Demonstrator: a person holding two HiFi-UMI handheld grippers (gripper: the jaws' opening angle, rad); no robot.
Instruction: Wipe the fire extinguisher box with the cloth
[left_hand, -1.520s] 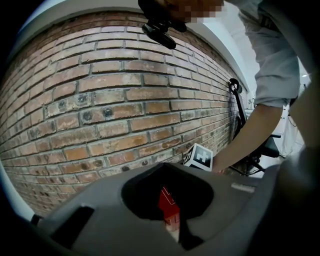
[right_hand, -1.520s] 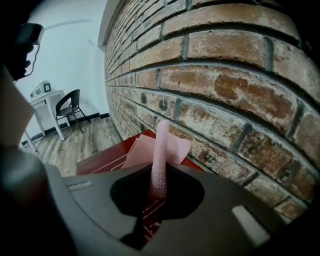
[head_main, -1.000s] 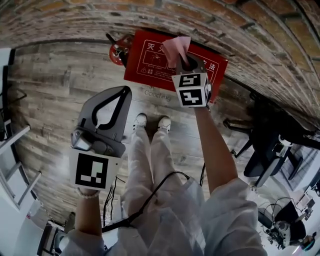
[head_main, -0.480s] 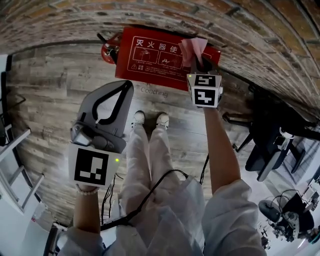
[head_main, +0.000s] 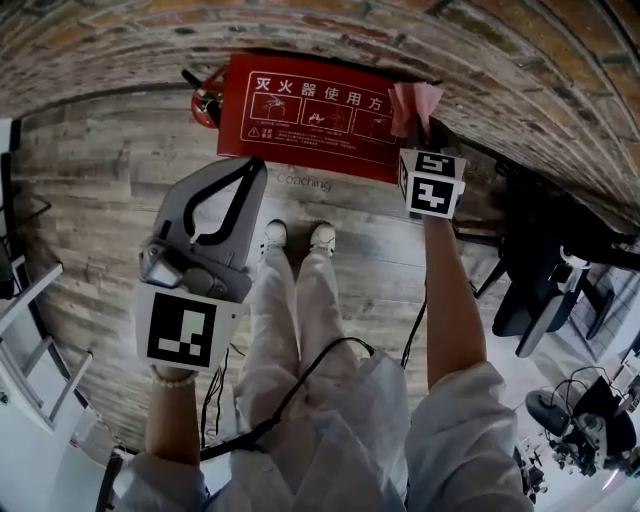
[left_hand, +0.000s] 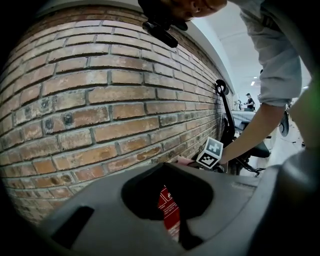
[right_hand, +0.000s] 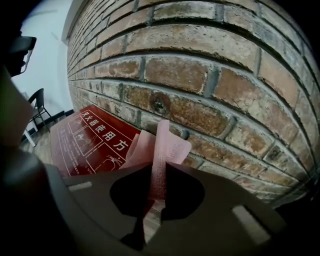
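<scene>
Now in right gripper (head_main: 415, 128): the jaws are clamping a pink cloth (head_main: 414, 98), which is sticking up past the fingertips in a folded bunch.
Position of cloth: it is lying over the far right corner of the fire extinguisher box (head_main: 300, 115); whether it is touching the box is not showing clearly.
Position of box: it is standing on the wood floor (head_main: 90, 200) against the brick wall (head_main: 300, 25), with its red face and white print facing up, far from the person's shoes (head_main: 298, 238).
State of left gripper (head_main: 252, 168): the jaws are resting together with nothing between them.
Position of left gripper: it is hovering near the person, left of the legs, apart from the box and pointing toward its left part.
</scene>
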